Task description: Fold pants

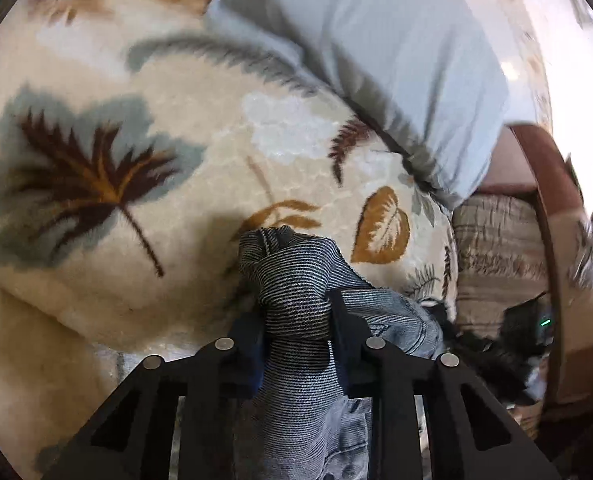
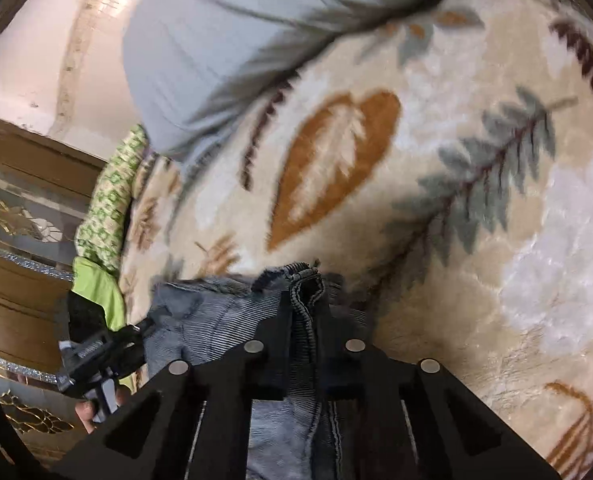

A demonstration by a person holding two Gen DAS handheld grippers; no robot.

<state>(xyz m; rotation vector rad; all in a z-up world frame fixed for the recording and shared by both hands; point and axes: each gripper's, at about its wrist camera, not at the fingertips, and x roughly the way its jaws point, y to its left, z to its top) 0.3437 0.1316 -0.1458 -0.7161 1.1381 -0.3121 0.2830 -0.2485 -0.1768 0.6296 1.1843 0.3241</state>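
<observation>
The pants (image 1: 296, 280) are grey-blue striped denim. My left gripper (image 1: 296, 312) is shut on a bunched fold of them, held above the cream leaf-patterned blanket (image 1: 136, 300). My right gripper (image 2: 306, 300) is shut on a seamed edge of the same pants (image 2: 216, 320), which hang between the two grippers. In the right wrist view the left gripper (image 2: 96, 356) shows at the lower left, with the pants stretching toward it. The lower part of the pants is hidden under the grippers.
A pale blue pillow (image 1: 396, 60) lies at the far side of the blanket and also shows in the right wrist view (image 2: 224, 48). A green patterned cloth (image 2: 108, 200) lies at the bed's edge by a wooden carved headboard (image 2: 24, 208). A wooden frame (image 1: 552, 220) stands on the right.
</observation>
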